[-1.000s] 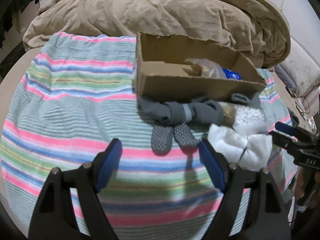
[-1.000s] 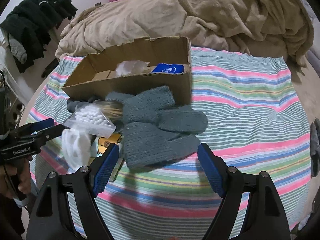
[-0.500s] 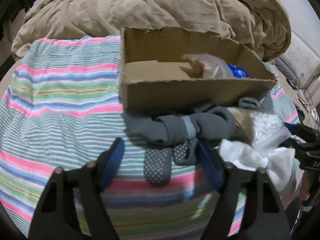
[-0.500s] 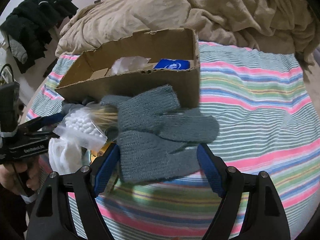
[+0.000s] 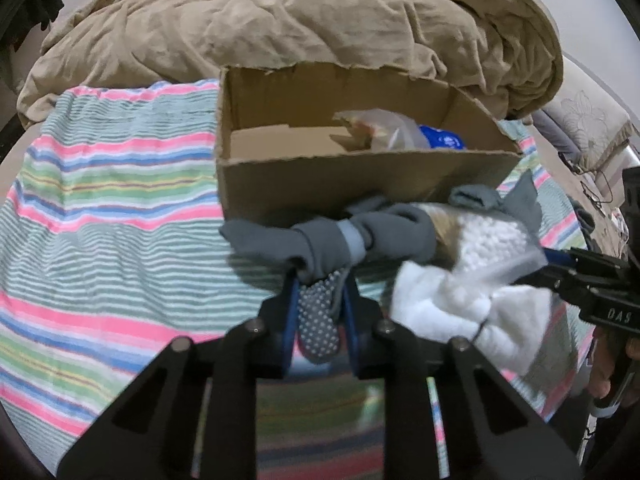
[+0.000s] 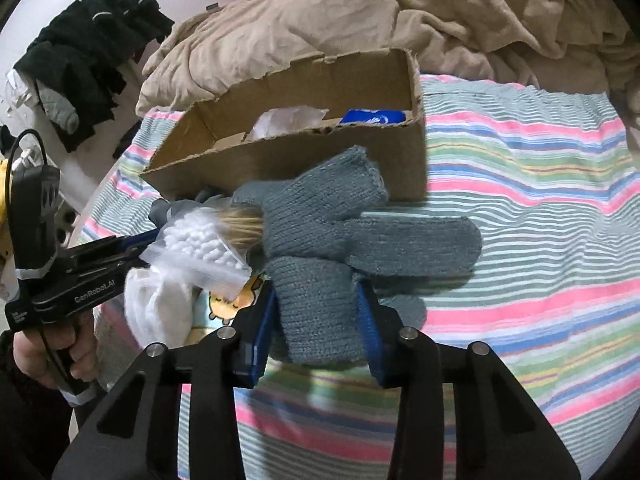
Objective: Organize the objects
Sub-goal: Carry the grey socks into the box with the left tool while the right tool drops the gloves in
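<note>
Centrally, left gripper (image 5: pixel 319 312) clamps socks (image 5: pixel 320 320); right gripper (image 6: pixel 318 320) clamps mittens (image 6: pixel 320 272). Box (image 5: pixel 360 176) blocks above; striped blanket (image 5: pixel 100 208) lies open at left.

Grey socks (image 5: pixel 328 240) with white grip dots lie bundled just in front of the cardboard box (image 5: pixel 360 176), one sole pinched between blue pads. Knitted grey-blue mittens (image 6: pixel 332 248) sprawl against the box's near corner, one cuff clamped. A clear bag of cotton swabs (image 6: pixel 204 240) rests on white fluffy cloth (image 5: pixel 452 308) between them.
</note>
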`<state>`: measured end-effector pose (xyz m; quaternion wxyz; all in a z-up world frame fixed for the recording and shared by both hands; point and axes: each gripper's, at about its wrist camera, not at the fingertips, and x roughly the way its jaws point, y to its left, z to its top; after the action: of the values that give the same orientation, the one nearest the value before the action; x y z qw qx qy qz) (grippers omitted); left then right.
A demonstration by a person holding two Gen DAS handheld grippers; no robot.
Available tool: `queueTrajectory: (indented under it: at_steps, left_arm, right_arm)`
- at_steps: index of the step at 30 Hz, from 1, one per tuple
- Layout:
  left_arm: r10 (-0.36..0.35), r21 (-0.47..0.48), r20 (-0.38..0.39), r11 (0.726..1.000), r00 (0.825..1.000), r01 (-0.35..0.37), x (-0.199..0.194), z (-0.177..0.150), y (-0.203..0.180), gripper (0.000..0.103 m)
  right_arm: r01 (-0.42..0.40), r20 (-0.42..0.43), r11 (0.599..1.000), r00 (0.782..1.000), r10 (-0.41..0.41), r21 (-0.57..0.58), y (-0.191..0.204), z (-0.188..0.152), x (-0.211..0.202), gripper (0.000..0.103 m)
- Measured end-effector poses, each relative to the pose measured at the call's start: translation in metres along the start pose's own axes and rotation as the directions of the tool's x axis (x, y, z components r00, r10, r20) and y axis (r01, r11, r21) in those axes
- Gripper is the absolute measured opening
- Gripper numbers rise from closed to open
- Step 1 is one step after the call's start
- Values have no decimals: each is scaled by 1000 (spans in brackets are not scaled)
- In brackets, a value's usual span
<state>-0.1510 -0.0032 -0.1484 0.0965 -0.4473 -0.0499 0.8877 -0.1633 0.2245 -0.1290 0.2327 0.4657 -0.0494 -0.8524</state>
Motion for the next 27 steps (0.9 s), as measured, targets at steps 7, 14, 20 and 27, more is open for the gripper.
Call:
queueTrajectory:
  at_steps: [7,14,20,27]
  left_arm:
    - [-8,-3,23,1000,1000,8,-25,-9,-6,17]
    - [-13,8,64,1000,998,13,-58,-18,-9,16]
    - [-26,5,104,1000,994,25,-80,-17,-11,15]
    - [-39,10,159,999,987,38,-105,-2,-11,15]
  right_arm:
    - [10,44,1000,999,-11,13,1,-4,-27,41]
    - [17,79,1000,997,-18,8,7,-8,-50,41]
    - [26,100,1000,995,-26,-4,15,-9,-66,41]
    - [34,123,999,992,-32,-11,22,-6,-79,41]
